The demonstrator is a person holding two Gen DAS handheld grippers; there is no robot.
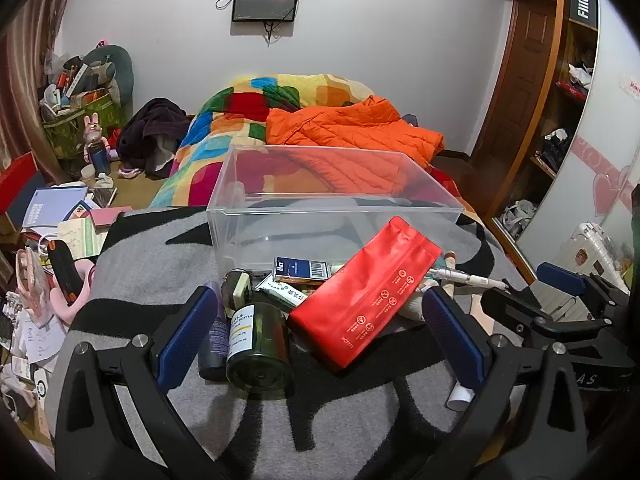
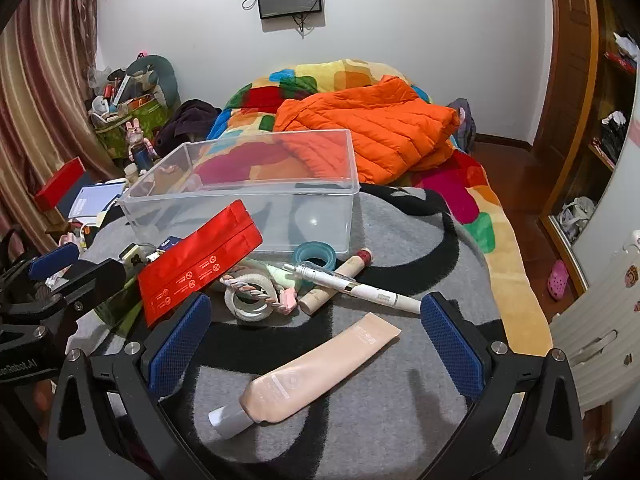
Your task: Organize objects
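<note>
Between the released right gripper (image 2: 316, 336) fingers lies a beige tube (image 2: 304, 376), hidden from the left view; the released left gripper (image 1: 320, 332) frames a green jar (image 1: 260, 348) at 6 o'clock of the clear bin (image 1: 332, 204).

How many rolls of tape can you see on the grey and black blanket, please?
2. A translucent teal tape roll stands against the clear plastic bin; a white tape roll lies nearer the right gripper, beside the red foil pouch. The pile may hide others.

Red pouch (image 1: 362, 294) with white symbols, clear bin (image 1: 336, 204), dark green bottle (image 1: 260, 346), beige tube (image 2: 312, 380), orange jacket (image 2: 376, 128), grey-and-black blanket (image 2: 400, 420), blue claw pads (image 2: 178, 346).
</note>
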